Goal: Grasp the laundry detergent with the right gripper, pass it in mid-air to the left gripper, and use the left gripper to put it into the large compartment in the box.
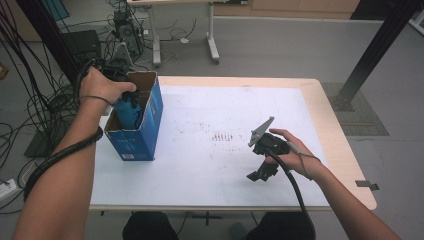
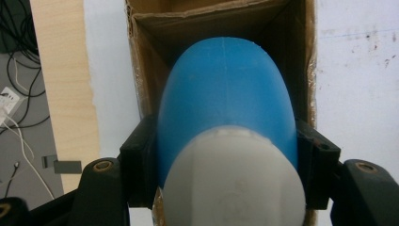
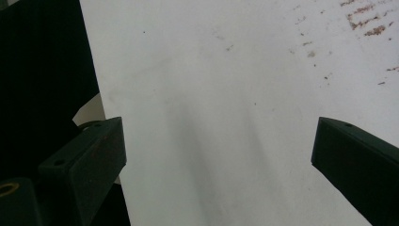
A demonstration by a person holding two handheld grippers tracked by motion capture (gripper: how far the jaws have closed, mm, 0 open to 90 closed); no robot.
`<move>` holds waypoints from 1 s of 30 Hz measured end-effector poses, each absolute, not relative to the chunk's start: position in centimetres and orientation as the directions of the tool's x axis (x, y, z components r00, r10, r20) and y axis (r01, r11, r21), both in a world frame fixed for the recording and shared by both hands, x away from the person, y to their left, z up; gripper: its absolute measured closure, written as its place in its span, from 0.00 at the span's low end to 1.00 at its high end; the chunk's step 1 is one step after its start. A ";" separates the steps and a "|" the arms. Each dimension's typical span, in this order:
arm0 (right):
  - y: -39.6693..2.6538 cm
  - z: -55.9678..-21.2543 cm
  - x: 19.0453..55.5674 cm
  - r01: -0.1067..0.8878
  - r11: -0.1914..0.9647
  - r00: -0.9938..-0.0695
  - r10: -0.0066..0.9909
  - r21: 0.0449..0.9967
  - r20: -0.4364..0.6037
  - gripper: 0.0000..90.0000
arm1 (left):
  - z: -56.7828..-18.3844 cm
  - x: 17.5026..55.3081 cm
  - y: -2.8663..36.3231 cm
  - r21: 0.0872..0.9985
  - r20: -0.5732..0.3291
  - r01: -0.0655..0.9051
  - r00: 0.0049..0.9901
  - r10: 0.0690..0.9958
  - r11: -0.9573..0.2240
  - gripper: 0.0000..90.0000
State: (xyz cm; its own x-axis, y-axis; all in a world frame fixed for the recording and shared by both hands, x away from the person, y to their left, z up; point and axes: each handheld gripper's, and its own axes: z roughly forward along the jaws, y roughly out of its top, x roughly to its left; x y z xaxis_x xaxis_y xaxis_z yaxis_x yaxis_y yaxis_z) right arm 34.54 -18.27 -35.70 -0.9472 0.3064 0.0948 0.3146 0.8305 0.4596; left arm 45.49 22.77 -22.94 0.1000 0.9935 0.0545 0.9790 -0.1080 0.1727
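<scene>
Jaws of the left gripper (image 2: 226, 155) clamp a blue plastic bottle with a white cap (image 2: 226, 108) inside the open blue cardboard box (image 1: 150, 107) (presumably packing it), while the right gripper (image 3: 219, 155), well apart from that box, gapes empty.

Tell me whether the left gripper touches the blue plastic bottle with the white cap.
Touching: in the left gripper view the left gripper clamps the blue bottle on both sides.

Even, soft overhead light; the white table (image 1: 210, 150) glares mildly. The bottle's grey cap (image 2: 233, 183) is blurred by closeness. The right gripper view is dimmer, with faint streaked shadows.
</scene>
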 end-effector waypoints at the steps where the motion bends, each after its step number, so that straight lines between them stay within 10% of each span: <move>1: -18.3 -35.7 34.5 0.316 0.831 -0.947 0.308 0.458 0.096 0.04 | -23.2 45.5 22.8 0.174 0.053 0.979 0.098 0.994 -0.106 0.42; 30: -18.2 -35.8 34.6 0.317 0.831 -0.947 0.308 0.457 0.095 0.04 | -26.6 45.5 22.5 0.151 0.048 0.983 0.099 0.994 -0.106 0.42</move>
State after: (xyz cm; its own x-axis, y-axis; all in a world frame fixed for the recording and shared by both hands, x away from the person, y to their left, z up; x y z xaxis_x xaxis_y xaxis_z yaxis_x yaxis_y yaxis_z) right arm 34.59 -18.18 -35.81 -0.9466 0.3079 0.0955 0.3165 0.8313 0.4569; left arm 45.47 22.55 -26.55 0.0995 0.9939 0.0478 0.9829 -0.1056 0.1510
